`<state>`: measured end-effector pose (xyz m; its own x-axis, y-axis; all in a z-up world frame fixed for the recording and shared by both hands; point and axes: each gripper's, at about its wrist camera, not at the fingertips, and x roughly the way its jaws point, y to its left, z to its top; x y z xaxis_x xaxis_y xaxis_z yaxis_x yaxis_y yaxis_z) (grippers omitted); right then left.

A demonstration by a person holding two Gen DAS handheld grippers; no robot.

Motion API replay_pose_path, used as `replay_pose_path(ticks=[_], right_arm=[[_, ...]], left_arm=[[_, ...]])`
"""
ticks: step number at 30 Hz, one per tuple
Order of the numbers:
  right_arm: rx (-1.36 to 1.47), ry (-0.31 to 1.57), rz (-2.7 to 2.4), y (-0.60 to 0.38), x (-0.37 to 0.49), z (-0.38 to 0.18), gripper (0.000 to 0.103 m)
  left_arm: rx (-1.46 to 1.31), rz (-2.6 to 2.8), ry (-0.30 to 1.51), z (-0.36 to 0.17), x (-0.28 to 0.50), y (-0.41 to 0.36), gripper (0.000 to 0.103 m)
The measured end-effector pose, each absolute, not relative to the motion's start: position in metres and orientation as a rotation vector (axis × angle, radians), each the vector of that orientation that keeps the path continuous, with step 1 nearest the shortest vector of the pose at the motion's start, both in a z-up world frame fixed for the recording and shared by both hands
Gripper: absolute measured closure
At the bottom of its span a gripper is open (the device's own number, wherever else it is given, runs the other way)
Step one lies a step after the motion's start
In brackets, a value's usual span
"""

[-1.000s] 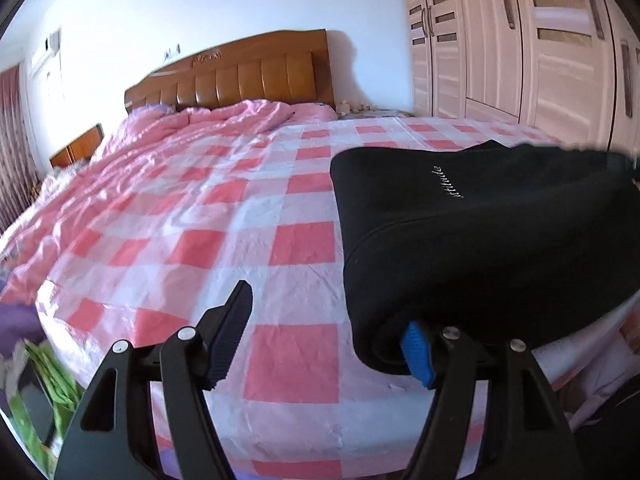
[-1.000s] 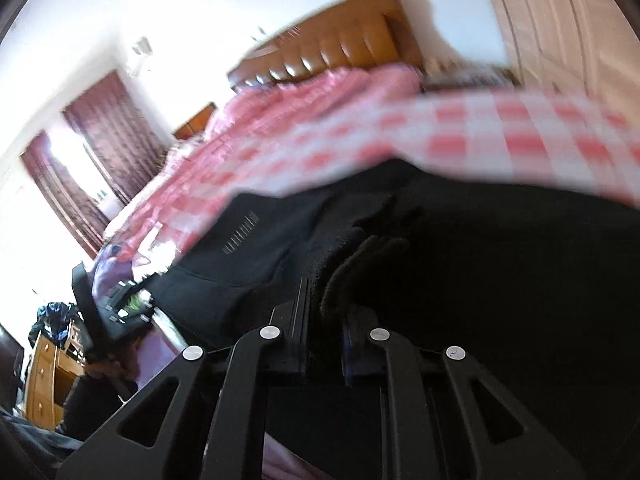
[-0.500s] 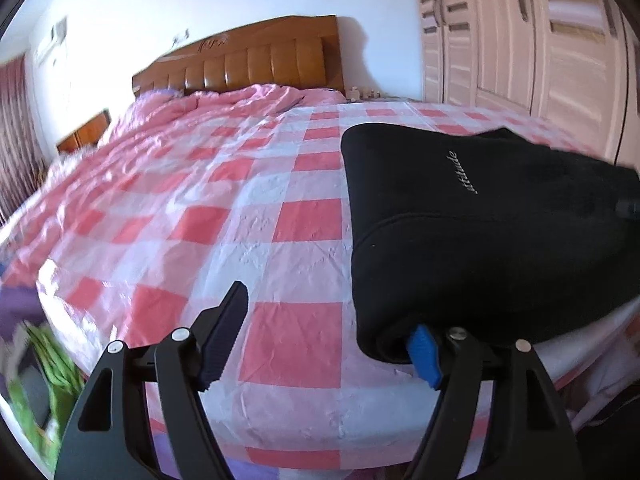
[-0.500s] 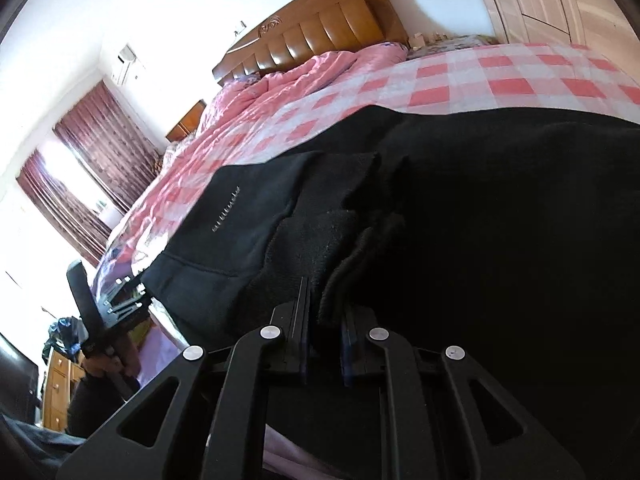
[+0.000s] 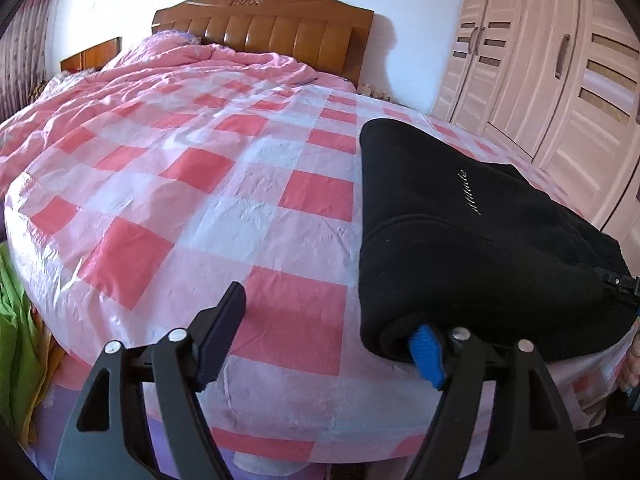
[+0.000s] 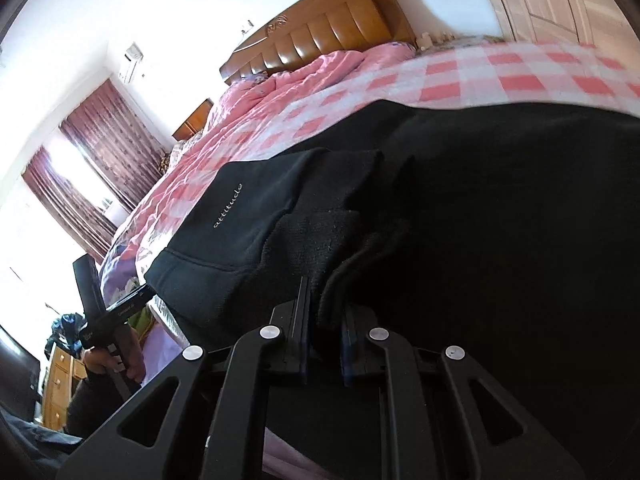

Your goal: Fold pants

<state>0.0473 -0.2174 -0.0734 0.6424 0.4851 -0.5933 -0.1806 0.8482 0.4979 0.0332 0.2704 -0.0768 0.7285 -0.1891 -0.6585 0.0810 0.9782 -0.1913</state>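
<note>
Black pants (image 5: 472,240) with small white lettering lie folded on the pink-checked bed sheet (image 5: 224,208), at the bed's near right corner. My left gripper (image 5: 324,340) is open and its jaws are still opening. Its blue right pad (image 5: 426,346) touches the near left corner of the pants, and only sheet lies between the fingers. In the right wrist view the pants (image 6: 460,200) fill the frame. My right gripper (image 6: 326,316) is shut on a bunched fold of their black fabric. The left gripper (image 6: 116,312) shows there too, held by a hand at the bed's edge.
A crumpled pink quilt (image 5: 168,72) lies before the wooden headboard (image 5: 272,28). Pale wardrobe doors (image 5: 560,72) run along the right. Green cloth (image 5: 16,320) hangs at the bed's left edge. Dark red curtains (image 6: 100,160) and a wooden dresser (image 6: 58,380) stand further left.
The left gripper's jaws have spread wider and the left view has rolled and dipped a little toward the bed. The right gripper has kept its grip on the fabric and barely moved.
</note>
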Motion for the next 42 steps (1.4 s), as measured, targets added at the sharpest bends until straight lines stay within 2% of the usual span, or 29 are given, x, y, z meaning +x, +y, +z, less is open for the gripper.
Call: replay_pose_path(ticks=[3, 4, 5, 6, 7, 8, 9, 11, 14, 18, 21, 26, 30, 37, 42], right_arm=[[0.441, 0.804, 0.393, -0.22, 0.049, -0.084, 0.09], [0.442, 0.8, 0.391, -0.222, 0.048, -0.086, 0.089], [0.426, 0.802, 0.391, -0.221, 0.046, -0.083, 0.083], [0.405, 0.812, 0.388, -0.22, 0.046, -0.08, 0.069], [0.374, 0.822, 0.38, -0.219, 0.044, -0.075, 0.061], [0.352, 0.821, 0.364, -0.219, 0.043, -0.071, 0.035], [0.333, 0.808, 0.345, -0.22, 0.04, -0.066, 0.018], [0.318, 0.757, 0.328, -0.225, 0.029, -0.055, 0.018], [0.292, 0.717, 0.327, -0.226, 0.02, -0.044, 0.018], [0.236, 0.705, 0.317, -0.221, 0.018, -0.038, 0.018], [0.286, 0.723, 0.283, -0.239, 0.014, -0.037, 0.018], [0.414, 0.677, 0.058, -0.318, -0.031, -0.033, 0.016], [0.601, 0.643, -0.086, -0.386, -0.083, -0.044, 0.016], [0.794, 0.69, -0.015, -0.408, -0.092, -0.082, 0.016], [0.812, 0.742, 0.009, -0.4, -0.07, -0.093, 0.015]], left_arm=[[-0.133, -0.126, 0.74, -0.077, 0.033, 0.268, 0.019], [-0.133, -0.123, 0.743, -0.077, 0.033, 0.268, 0.019], [-0.133, -0.123, 0.749, -0.076, 0.032, 0.268, 0.019], [-0.105, -0.119, 0.752, -0.072, 0.029, 0.265, 0.019], [-0.066, -0.112, 0.745, -0.068, 0.026, 0.262, 0.019], [0.038, -0.09, 0.724, -0.062, 0.018, 0.253, 0.016], [0.146, -0.056, 0.702, -0.057, 0.01, 0.246, 0.01], [0.339, 0.004, 0.653, -0.05, -0.007, 0.236, 0.005], [0.486, 0.095, 0.597, -0.038, -0.022, 0.232, 0.005], [0.483, 0.052, 0.442, 0.009, -0.032, 0.204, 0.002], [0.441, -0.086, 0.402, 0.031, -0.022, 0.162, 0.002], [0.442, -0.332, 0.466, 0.026, 0.016, 0.065, 0.002], [0.442, -0.421, 0.545, 0.009, 0.045, 0.017, 0.002], [0.433, -0.42, 0.706, -0.041, 0.072, -0.008, 0.001], [0.369, -0.437, 0.771, -0.049, 0.086, -0.002, 0.001]])
